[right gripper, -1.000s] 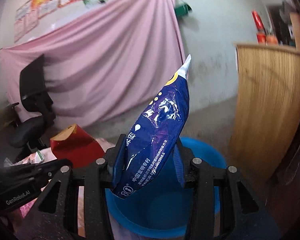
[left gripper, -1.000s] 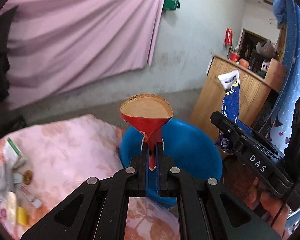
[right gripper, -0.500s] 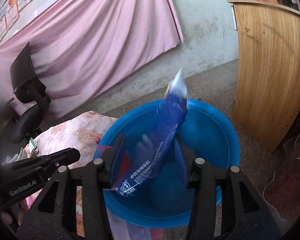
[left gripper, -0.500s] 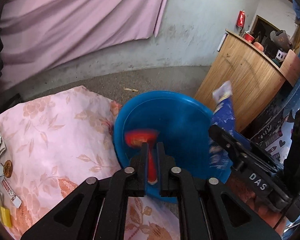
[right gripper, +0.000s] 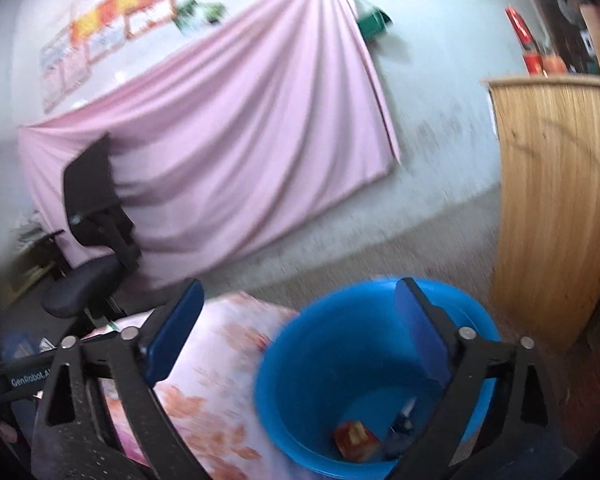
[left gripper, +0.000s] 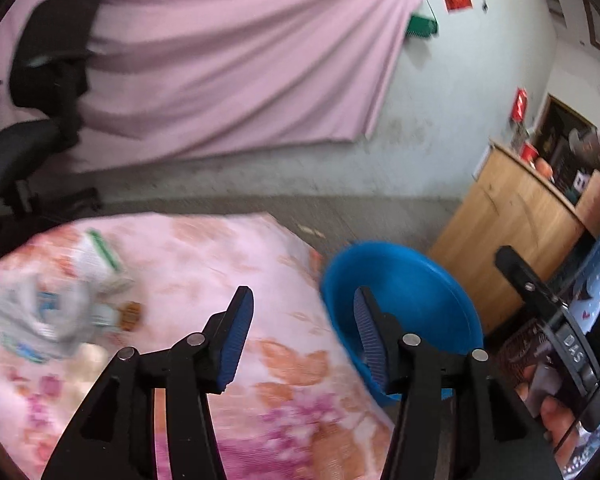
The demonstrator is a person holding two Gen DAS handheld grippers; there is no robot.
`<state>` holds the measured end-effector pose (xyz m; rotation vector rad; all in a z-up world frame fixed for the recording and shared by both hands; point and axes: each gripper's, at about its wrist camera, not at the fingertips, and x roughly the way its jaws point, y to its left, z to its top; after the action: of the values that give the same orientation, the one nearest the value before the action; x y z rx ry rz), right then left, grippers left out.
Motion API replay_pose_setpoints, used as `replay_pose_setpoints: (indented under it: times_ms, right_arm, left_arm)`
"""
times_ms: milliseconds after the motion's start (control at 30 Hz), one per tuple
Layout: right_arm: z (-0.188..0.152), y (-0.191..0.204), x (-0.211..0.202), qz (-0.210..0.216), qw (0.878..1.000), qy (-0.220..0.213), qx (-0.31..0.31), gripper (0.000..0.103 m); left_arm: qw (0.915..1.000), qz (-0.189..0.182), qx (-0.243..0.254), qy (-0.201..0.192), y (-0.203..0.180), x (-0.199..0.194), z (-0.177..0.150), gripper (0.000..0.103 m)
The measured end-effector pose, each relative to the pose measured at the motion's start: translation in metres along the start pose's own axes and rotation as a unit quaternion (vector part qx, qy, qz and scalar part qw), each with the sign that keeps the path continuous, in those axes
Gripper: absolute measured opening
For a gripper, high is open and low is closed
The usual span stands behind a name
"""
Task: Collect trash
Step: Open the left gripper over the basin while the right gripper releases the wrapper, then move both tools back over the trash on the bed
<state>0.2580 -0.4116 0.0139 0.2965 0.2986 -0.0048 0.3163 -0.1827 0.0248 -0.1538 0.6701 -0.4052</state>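
Both grippers' fingers gape empty, left gripper point(left gripper: 303, 316) and right gripper point(right gripper: 300, 312); red wrapper point(right gripper: 356, 440) lies in blue bucket point(right gripper: 300, 344), long axis seemingly toward 4 o'clock.

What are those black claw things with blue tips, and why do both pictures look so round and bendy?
Those are grippers, like big tongs. A person holds one in each hand. Each gripper has a small fisheye camera looking along its two fingers, which bends the picture.

One picture is from the left gripper. Its fingers are spread open and hold nothing. Under it is a pink flowery blanket with some blurry wrappers waiting on it. At the right edge you can see the person's hand holding the other gripper.

The other picture is from the right gripper, also open and empty. It looks down into a blue bucket, where a red packet and a blue wrapper lie at the bottom.
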Motion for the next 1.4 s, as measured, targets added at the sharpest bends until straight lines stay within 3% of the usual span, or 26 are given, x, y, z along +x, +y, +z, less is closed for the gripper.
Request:
replay_pose_setpoints:
  times_ms: [133,167,233,367,600,800,967,1067,1200,1267,1400]
  right_arm:
    - [0.004,0.029,-0.012,0.030,0.999,-0.039,-0.015,0.103]
    - [0.005,0.040,-0.014,0.041,0.998,-0.045,-0.021,0.103]
    - [0.008,0.058,-0.015,0.057,0.996,-0.053,-0.037,0.103]
    - [0.007,0.096,-0.023,0.087,0.990,-0.089,-0.064,0.103]
    - [-0.008,0.156,-0.037,0.121,0.977,-0.143,-0.105,0.103]
    - [-0.029,0.193,-0.039,0.130,0.967,-0.150,-0.159,0.103]
    - [-0.044,0.202,-0.022,0.149,0.970,-0.095,-0.167,0.103]
    - [-0.047,0.200,-0.005,0.131,0.977,-0.048,-0.161,0.103]
    - [-0.048,0.189,0.014,0.139,0.981,0.008,-0.133,0.103]
    - [-0.052,0.187,0.024,0.135,0.981,0.040,-0.129,0.103]
    - [-0.061,0.192,0.035,0.135,0.977,0.083,-0.146,0.103]
  left_arm:
    - [0.9956,0.050,-0.009,-0.079,0.028,-0.048,0.001,0.064]
    - [0.9937,0.061,-0.008,-0.093,0.033,-0.056,0.001,0.073]
    - [0.9855,0.100,-0.005,-0.137,0.045,-0.081,-0.001,0.083]
    - [0.9696,0.142,0.007,-0.199,0.065,-0.122,-0.011,0.100]
    - [0.9472,0.181,0.040,-0.262,0.088,-0.172,-0.030,0.101]
    - [0.9332,0.212,0.059,-0.284,0.114,-0.195,-0.053,0.101]
    - [0.9403,0.211,0.039,-0.264,0.143,-0.196,-0.062,0.101]
    - [0.9502,0.214,0.045,-0.222,0.151,-0.184,-0.057,0.101]
    - [0.9613,0.212,0.048,-0.169,0.161,-0.161,-0.062,0.101]
    - [0.9689,0.207,0.036,-0.131,0.169,-0.146,-0.064,0.101]
    - [0.9761,0.202,0.024,-0.076,0.176,-0.124,-0.062,0.101]
